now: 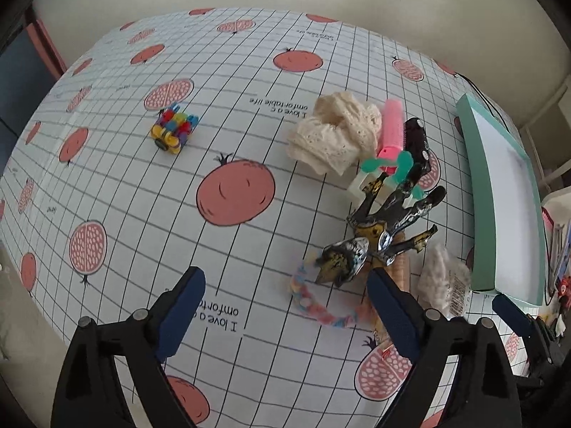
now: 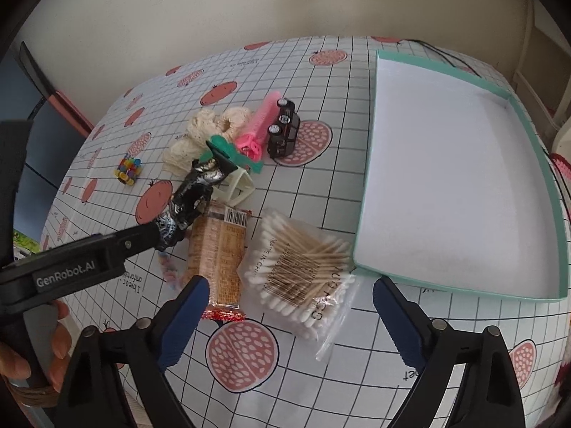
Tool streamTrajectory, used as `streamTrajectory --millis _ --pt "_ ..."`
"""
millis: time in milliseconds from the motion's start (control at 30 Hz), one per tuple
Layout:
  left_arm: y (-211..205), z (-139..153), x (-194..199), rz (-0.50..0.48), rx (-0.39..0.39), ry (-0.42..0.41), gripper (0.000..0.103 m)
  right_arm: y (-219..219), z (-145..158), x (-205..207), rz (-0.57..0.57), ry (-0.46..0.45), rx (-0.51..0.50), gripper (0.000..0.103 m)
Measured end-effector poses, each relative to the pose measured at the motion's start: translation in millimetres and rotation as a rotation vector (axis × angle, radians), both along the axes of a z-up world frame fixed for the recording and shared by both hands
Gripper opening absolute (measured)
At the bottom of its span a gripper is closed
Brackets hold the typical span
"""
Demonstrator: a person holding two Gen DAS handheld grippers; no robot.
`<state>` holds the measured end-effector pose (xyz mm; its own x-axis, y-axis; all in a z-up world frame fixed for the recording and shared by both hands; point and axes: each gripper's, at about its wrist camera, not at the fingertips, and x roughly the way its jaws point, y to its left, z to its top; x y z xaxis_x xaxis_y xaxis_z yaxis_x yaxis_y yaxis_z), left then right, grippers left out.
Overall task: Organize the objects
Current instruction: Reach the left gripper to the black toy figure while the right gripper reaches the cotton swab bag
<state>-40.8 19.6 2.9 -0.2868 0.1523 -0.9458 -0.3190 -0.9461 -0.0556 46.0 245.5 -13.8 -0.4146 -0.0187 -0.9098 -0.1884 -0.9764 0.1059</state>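
Our right tool (image 2: 287, 294) hangs open right over the bag of cotton swabs (image 2: 303, 267), beside the tray (image 2: 360, 210) at the desk's right edge. Our left tool (image 1: 285, 296), also open, sits farther off.

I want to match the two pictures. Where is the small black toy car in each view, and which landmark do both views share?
Left wrist view: the black toy car is in the upper right, right of the pink hair roller and left of the teal box.
Right wrist view: the car is above centre, on a pomegranate print, again right of the roller and left of the box.
Shared landmark: the pink hair roller, lying against the car.
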Motion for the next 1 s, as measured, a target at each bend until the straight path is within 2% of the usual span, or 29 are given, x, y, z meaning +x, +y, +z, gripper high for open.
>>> streamTrajectory --millis 267,600,733,800,867,1000 --pt "12 -3 -4 -0.036 0.030 0.017 0.092 3 -11 -5 -0.017 -0.038 -0.023 0.085" --pt "25 -9 -6 -0.076 0.023 0.023 0.092 10 -23 -5 -0.037 -0.077 -0.059 0.079" --pt "28 -11 -6 -0.082 0.025 0.023 0.092 12 -26 -4 -0.038 -0.088 -0.069 0.071" --pt "28 -11 -6 -0.090 0.027 0.023 0.090 12 -25 -3 -0.038 -0.086 -0.073 0.069" --pt "28 -12 -7 -0.097 0.049 0.012 0.081 11 -24 0 -0.036 -0.083 -0.081 0.065" --pt "28 -12 -7 -0.097 0.062 0.000 0.079 10 -23 -1 -0.019 -0.080 -0.099 0.061"
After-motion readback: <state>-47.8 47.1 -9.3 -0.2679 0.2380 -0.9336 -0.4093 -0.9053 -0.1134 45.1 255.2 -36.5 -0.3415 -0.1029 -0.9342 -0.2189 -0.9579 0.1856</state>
